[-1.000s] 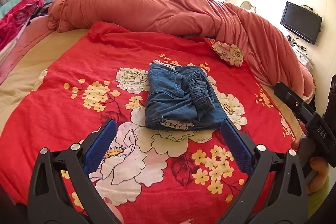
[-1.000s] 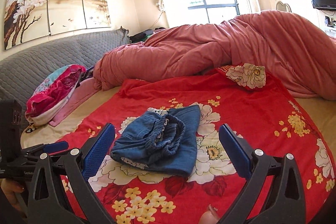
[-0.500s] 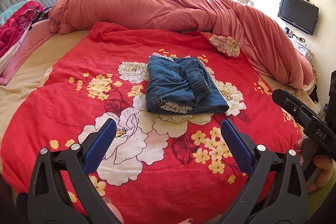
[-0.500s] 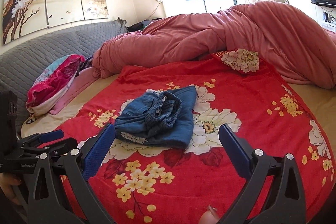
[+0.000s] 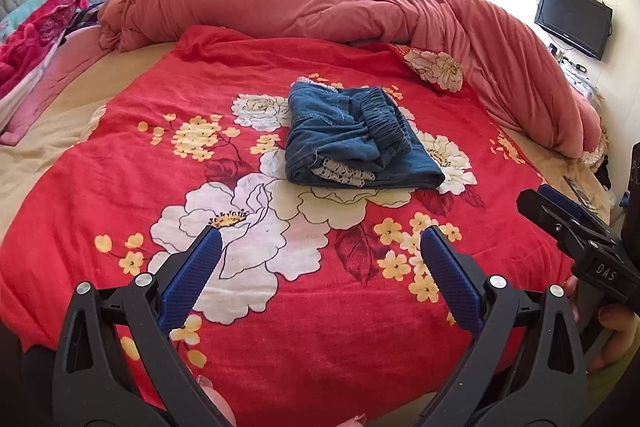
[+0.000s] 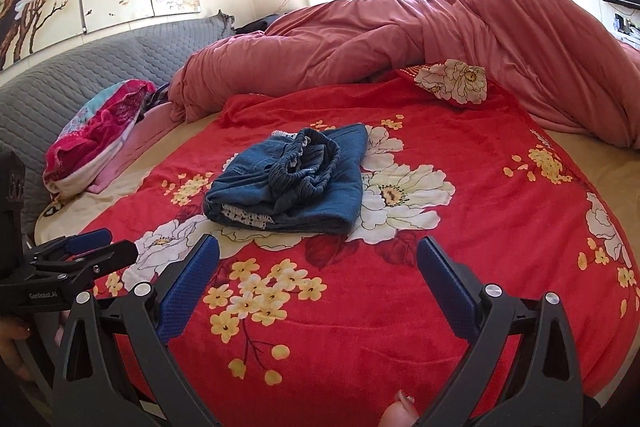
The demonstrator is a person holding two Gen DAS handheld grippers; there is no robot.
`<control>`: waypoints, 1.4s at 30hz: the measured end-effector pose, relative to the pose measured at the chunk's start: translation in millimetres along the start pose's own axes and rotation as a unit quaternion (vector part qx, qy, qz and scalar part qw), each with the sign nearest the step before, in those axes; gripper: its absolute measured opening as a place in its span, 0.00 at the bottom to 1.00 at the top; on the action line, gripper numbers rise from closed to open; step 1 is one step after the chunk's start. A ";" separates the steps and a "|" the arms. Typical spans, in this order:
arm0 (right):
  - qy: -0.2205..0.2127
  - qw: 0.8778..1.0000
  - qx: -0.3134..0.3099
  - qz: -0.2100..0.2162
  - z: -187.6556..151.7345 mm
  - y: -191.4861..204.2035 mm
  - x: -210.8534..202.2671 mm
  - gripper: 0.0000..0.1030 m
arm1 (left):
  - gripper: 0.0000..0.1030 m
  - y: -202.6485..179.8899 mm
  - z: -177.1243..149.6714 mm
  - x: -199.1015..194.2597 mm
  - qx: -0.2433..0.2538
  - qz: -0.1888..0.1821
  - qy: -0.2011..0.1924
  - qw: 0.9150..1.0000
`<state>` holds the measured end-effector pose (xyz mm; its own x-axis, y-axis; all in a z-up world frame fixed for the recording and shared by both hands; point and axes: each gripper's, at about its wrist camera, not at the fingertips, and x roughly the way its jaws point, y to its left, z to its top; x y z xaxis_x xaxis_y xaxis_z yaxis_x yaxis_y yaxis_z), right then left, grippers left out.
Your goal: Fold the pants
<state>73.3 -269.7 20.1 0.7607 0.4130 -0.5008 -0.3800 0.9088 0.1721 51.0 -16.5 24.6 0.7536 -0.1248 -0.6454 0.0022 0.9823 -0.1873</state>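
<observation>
In the left wrist view, the folded pants are now seen smaller and higher in the frame than a second ago, so the left tongs have been drawn back from them. The tongs are spread wide and nothing is held between the blue ribbed pads. The pants are found at upper centre, resting on the red floral blanket of the bed. A compact denim bundle is formed, with a gathered elastic waistband on top and white lace trim showing at the near edge. The right tongs are glimpsed at the right edge, well apart from the cloth.

In the right wrist view, the same retreat is shown: more blanket is exposed between the right tongs and the pants, which lie left of centre. These tongs are also spread and empty. The soft, plush blanket is printed with white and yellow flowers; a rumpled salmon duvet is heaped behind. The fold is judged finished, since both tools are withdrawn.
</observation>
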 end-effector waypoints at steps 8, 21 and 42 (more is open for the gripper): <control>-0.010 1.000 -0.011 -0.006 -4.9 3.0 -4.0 0.96 | 0.91 5.5 -11.1 -1.0 -0.008 0.001 -0.013 1.000; 0.016 0.999 0.005 -0.033 -29.1 -5.0 6.5 0.96 | 0.91 0.5 -28.4 8.2 -0.004 -0.002 0.015 1.000; 0.061 0.997 0.017 -0.039 -39.3 -16.2 24.8 0.96 | 0.91 -13.6 -34.7 27.1 -0.012 0.004 0.058 0.998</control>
<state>77.6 -276.6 -28.4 0.7175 0.3319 -0.6124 -0.3026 0.9404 0.1552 48.6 -38.1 -16.0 0.6729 -0.1343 -0.7275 -0.0193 0.9799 -0.1987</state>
